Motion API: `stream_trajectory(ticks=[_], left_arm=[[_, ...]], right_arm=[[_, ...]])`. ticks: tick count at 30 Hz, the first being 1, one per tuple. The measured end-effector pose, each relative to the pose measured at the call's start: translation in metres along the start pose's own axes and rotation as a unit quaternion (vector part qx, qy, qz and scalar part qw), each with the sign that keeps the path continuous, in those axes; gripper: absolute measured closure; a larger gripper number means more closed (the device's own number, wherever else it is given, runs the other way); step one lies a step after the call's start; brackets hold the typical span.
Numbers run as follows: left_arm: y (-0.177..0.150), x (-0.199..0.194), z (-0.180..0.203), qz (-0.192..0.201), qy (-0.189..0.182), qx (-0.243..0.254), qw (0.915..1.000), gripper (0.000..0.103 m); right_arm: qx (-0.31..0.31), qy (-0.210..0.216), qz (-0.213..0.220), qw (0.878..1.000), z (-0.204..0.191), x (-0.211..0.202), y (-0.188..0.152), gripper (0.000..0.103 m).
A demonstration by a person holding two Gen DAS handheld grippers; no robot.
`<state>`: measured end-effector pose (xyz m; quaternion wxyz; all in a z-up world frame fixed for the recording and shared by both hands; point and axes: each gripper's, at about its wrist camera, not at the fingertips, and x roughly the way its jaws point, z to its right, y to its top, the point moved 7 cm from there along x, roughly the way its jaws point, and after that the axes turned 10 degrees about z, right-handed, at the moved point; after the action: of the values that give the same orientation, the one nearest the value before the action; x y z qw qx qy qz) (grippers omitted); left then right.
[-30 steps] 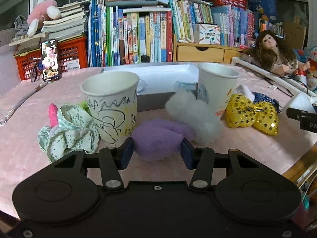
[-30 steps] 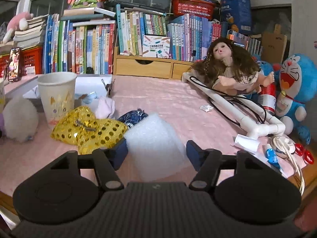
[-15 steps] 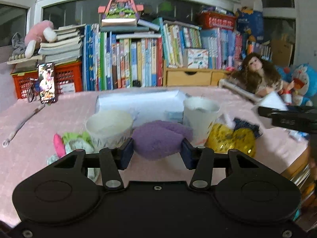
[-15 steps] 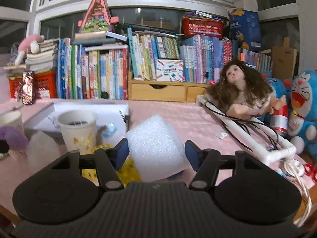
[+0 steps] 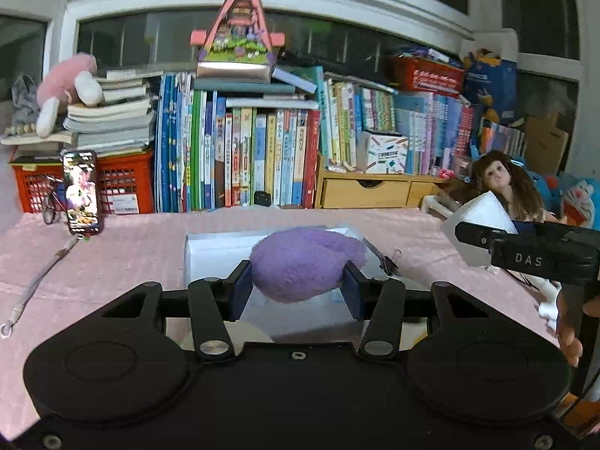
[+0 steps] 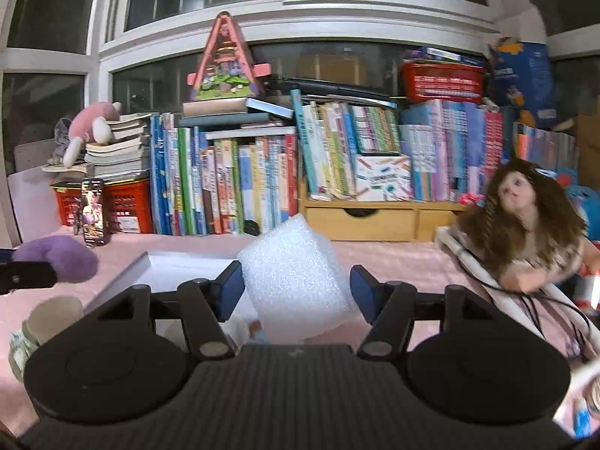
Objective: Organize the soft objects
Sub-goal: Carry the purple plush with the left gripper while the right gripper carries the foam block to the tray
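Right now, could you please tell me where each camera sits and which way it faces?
Left wrist: on the left tongs, facing the bookshelf over the white box; they grip the purple plush. A hand shows at right.
Right wrist: on the right tongs, facing the same shelf; they grip the white foam block.
Shared: bookshelf, box, doll, each other's load.

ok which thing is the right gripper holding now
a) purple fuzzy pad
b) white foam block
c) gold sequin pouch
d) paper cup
b, the right gripper has its blue pads pressed on both sides of the white foam block, lifted off the pink table cover; the purple fuzzy pad sits in the left gripper.
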<state>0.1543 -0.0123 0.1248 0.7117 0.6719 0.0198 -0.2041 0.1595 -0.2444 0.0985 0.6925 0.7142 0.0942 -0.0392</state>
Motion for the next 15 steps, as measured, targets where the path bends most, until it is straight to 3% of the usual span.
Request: stream_trajectory(ticks=[8, 15], left_arm=[[0.018, 0.093, -0.035, -0.087, 0.022, -0.036, 0.9953, 0.055], [-0.005, 0.166, -0.072, -0.189, 0.028, -0.107, 0.9757, 0.056]], right_arm=[[0.029, 0.043, -0.098, 0.994, -0.004, 0.079, 0.010, 0.038], [0.099, 0.048, -0.186, 0.976, 0.003, 0.140, -0.011, 0.038]])
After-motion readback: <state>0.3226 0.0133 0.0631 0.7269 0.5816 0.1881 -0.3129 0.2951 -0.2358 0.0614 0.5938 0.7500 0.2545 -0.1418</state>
